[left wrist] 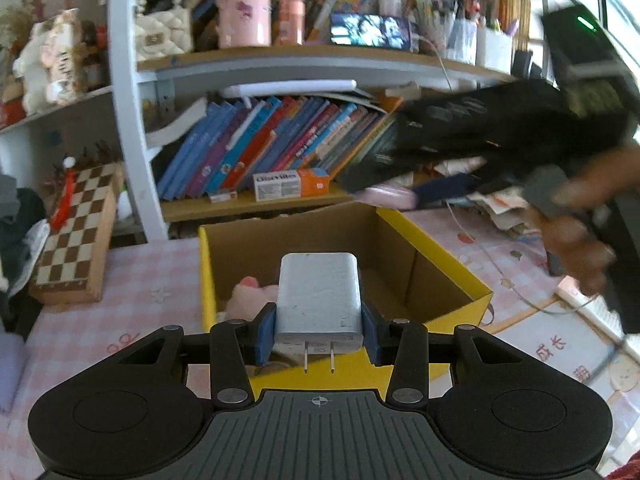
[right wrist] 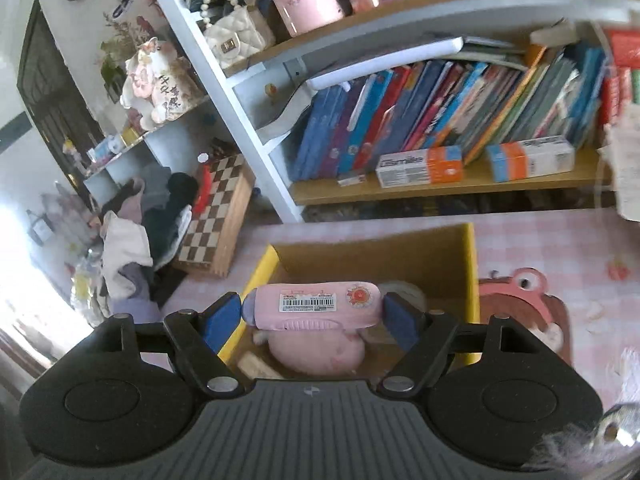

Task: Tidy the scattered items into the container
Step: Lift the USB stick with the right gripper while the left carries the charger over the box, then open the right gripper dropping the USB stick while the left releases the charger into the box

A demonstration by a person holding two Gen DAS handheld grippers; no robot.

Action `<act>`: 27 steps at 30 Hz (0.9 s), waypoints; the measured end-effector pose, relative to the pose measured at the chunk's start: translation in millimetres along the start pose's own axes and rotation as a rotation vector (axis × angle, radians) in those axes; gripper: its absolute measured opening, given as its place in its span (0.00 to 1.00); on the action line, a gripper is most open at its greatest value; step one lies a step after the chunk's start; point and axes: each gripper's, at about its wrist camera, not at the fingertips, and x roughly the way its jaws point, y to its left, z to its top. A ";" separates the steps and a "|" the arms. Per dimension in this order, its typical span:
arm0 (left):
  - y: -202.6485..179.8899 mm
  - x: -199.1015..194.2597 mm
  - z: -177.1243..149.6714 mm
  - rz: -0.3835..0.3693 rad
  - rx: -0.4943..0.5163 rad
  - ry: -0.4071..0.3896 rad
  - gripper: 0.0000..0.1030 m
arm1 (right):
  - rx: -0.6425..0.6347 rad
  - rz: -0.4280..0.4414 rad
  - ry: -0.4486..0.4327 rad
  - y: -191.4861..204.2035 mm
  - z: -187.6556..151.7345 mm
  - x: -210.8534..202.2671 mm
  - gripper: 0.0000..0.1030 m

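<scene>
The left gripper (left wrist: 319, 326) pinches a white charger plug (left wrist: 319, 298); the right gripper (right wrist: 313, 314) clamps a pink barcoded case (right wrist: 316, 306) endwise, both above the yellow cardboard box (left wrist: 456, 256).

Left gripper (left wrist: 319, 330) clamps white charger (left wrist: 319, 298), prongs toward camera; above yellow box (left wrist: 450, 254); pink plush (left wrist: 250, 294) inside.

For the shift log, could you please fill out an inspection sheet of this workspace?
Surface: pink checked tablecloth.
Job's things: yellow cardboard box holds a pink plush toy; white charger; pink device.
Clutter: chessboard box.
Grippers: left tongs shut on white charger; right tongs shut on pink device, both over the box.
Cables: thin white cable.
Surroundings: bookshelf, clothes pile.
</scene>
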 end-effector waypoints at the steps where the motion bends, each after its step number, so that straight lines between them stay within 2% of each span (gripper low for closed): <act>1: -3.0 5.9 2.8 0.001 0.017 0.010 0.40 | -0.012 -0.004 0.014 -0.3 5.0 9.9 0.74; 10: -16.6 62.9 16.8 -0.014 0.106 0.145 0.40 | -0.138 -0.096 0.221 -20.6 27.4 100.8 0.74; 15: -20.7 92.7 13.5 -0.039 0.134 0.237 0.41 | -0.200 -0.113 0.293 -29.7 26.8 132.6 0.74; 22: -17.0 108.6 17.2 -0.095 0.091 0.299 0.41 | -0.313 -0.159 0.417 -33.8 15.1 169.8 0.74; 27: -9.2 119.1 15.3 -0.165 -0.022 0.365 0.44 | -0.342 -0.162 0.440 -36.9 10.3 180.5 0.74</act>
